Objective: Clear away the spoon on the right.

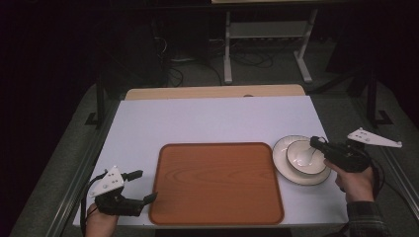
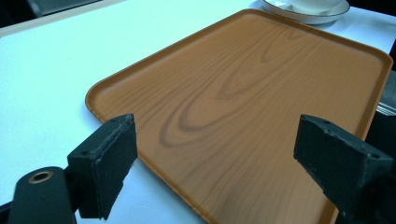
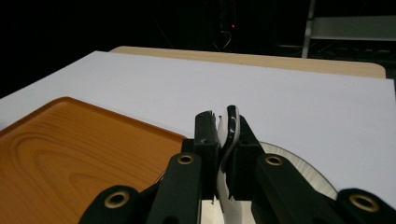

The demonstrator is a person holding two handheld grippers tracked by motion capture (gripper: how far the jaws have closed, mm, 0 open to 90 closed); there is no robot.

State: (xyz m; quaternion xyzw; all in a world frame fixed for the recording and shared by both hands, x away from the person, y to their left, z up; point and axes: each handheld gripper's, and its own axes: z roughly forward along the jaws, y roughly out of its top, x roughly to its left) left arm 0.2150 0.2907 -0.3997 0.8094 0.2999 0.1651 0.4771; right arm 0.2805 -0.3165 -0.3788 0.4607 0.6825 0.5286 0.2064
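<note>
— Pinching the spoon [image 3: 229, 140] right now: my right gripper [image 1: 316, 143] has its jaws pressed onto the white handle, over the bowl [image 1: 306, 158] that sits on the plate [image 1: 284, 168], just off the tray's three o'clock edge.

— And the tray [image 1: 217, 185] itself?

— Bare wood so far. Nobody gave me a task, so I'm guessing: if the dishes go onto it, nothing is moved yet, and plate, bowl and spoon are all left to do.

— Which way does the spoon lie?

— From above, its long axis runs from about seven o'clock, scoop end down in the bowl, up to one o'clock at my jaws. Handle high, scoop low.

— Your other hand?

— My left gripper [image 1: 141, 185] hangs at the tray's eight o'clock corner, jaws spread wide, holding nothing and pointing across the tray.
</note>
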